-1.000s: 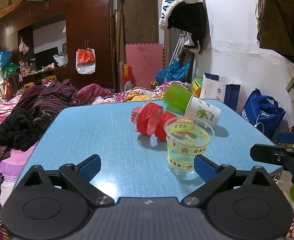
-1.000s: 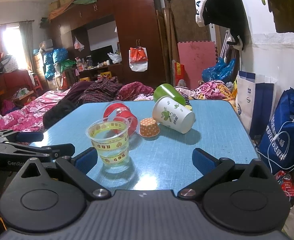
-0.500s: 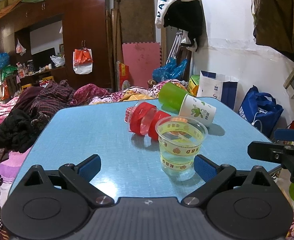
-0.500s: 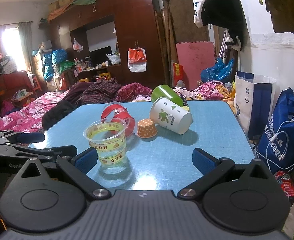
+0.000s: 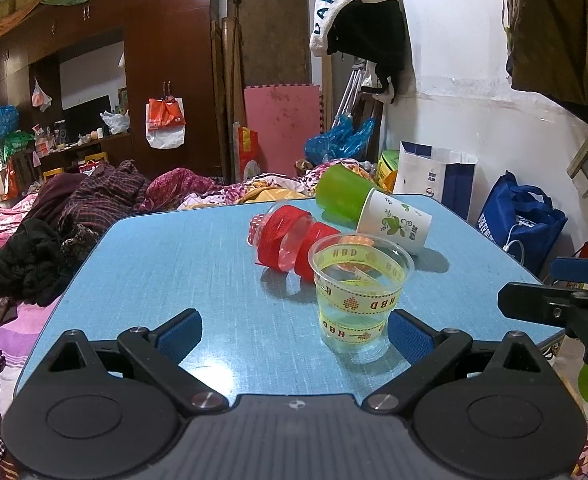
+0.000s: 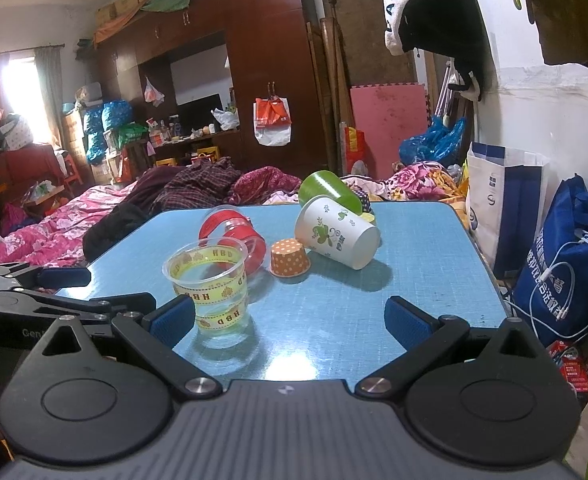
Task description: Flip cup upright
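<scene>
On the blue table (image 5: 182,264), a clear cup with yellow ribbon (image 5: 360,292) stands upright at the near edge, while behind it a white paper cup (image 6: 336,232), a green cup (image 5: 342,196) and a red-banded cup (image 5: 290,240) lie tipped over. Both the left gripper (image 5: 294,330) and the right gripper (image 6: 290,318) are spread wide, holding nothing. The likely risk is that either gripper reaching past the clear cup toward a tipped one clips it, since a pad (image 5: 408,336) sits just beside it.

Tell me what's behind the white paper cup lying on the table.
A green cup lies tipped right behind the white paper cup, its base pointing away. The white cup covers the green cup's mouth end, so whether they touch or nest can't be told.
</scene>
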Demonstrator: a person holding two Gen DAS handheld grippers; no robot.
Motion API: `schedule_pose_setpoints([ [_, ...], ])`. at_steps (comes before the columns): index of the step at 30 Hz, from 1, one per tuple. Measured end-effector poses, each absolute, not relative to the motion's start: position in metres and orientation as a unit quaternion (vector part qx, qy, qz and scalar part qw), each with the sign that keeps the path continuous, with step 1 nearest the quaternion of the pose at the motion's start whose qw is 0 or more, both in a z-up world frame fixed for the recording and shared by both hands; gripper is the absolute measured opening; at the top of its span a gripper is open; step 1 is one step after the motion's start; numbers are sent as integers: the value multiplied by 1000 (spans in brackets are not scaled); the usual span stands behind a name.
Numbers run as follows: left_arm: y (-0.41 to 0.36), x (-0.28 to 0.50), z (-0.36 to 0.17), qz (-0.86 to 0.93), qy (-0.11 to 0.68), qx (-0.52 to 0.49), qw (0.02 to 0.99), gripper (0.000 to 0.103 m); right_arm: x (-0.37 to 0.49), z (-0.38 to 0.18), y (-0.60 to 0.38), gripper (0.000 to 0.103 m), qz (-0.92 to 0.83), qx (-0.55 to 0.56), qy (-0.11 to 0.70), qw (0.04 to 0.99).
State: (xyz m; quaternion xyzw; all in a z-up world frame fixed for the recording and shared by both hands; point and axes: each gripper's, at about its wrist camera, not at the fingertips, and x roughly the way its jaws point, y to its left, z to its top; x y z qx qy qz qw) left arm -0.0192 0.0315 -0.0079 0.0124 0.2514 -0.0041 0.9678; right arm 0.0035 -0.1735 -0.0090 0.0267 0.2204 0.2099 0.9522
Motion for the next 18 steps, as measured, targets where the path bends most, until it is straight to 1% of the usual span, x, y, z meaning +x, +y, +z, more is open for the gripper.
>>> schedule_pose_setpoints([
  [18, 27, -25, -5, -3, 241, 24, 970, 100, 5, -12, -174, 102, 213, 27, 222, 951],
])
